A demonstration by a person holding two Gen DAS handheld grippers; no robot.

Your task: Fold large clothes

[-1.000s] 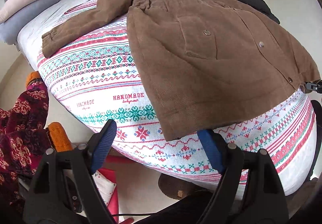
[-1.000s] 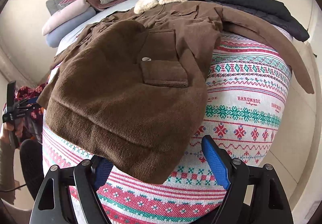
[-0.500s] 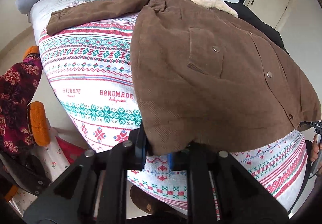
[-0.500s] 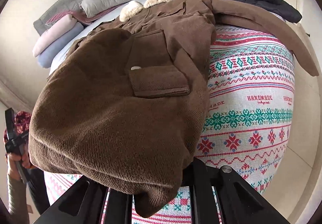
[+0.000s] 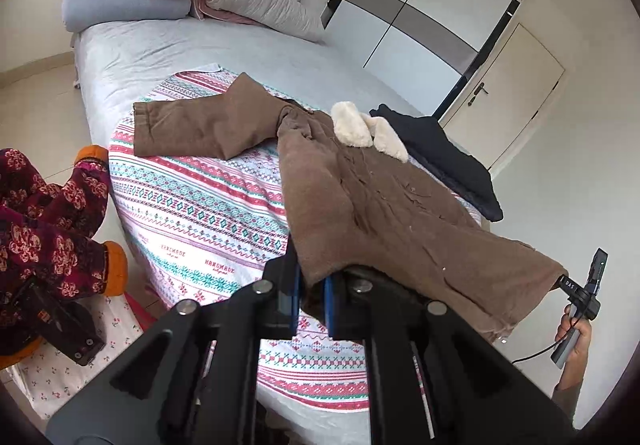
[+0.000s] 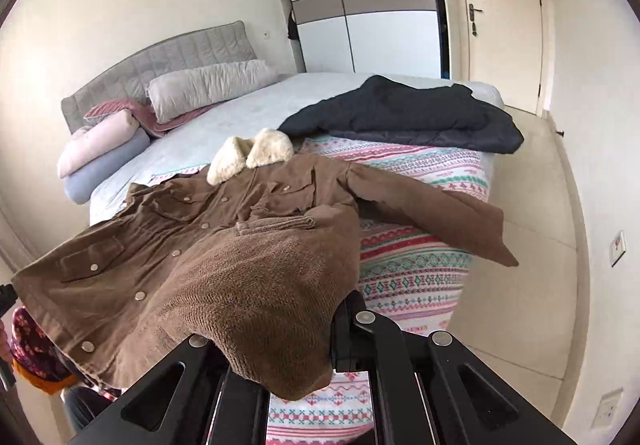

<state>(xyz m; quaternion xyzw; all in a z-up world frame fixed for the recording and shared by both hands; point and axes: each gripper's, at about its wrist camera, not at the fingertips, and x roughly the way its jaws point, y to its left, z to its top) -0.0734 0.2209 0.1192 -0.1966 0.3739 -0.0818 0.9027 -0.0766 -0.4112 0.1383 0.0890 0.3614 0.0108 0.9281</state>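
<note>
Nearest the lens in the left wrist view, the left gripper [image 5: 311,295] had its blue pads pinched tight on a corner of the brown coat's [image 5: 384,205] hem, the jaws having just closed on the cloth; the fingertips themselves were half buried under the fabric. In the right wrist view the right gripper [image 6: 320,361] was harder to read, since the draped hem hid its pads almost wholly, but the black fingers stood close together with the coat's other hem corner caught between them, those jaws too having just closed. Both grippers pointed downward and forward over the foot edge of the bed [image 5: 168,57], holding the hem raised off the patterned blanket [image 5: 208,201] so the lower coat hung in a slack span between them. From the left wrist view the hand [image 5: 574,337] carrying the right gripper showed at the far right rim, cut off by the frame. The coat's long axis ran from the lifted hem at the foot edge toward the headboard, its cream fleece collar [image 6: 252,155] at the far end and its buttoned front facing up. One sleeve [image 5: 192,127] lay flat toward the bed's left edge; the other sleeve [image 6: 432,217] trailed over the right edge. Beyond the collar a dark jacket [image 6: 404,113] lay near the bed's right edge, and farthest off, pillows [image 6: 208,87] were stacked against the headboard.
</note>
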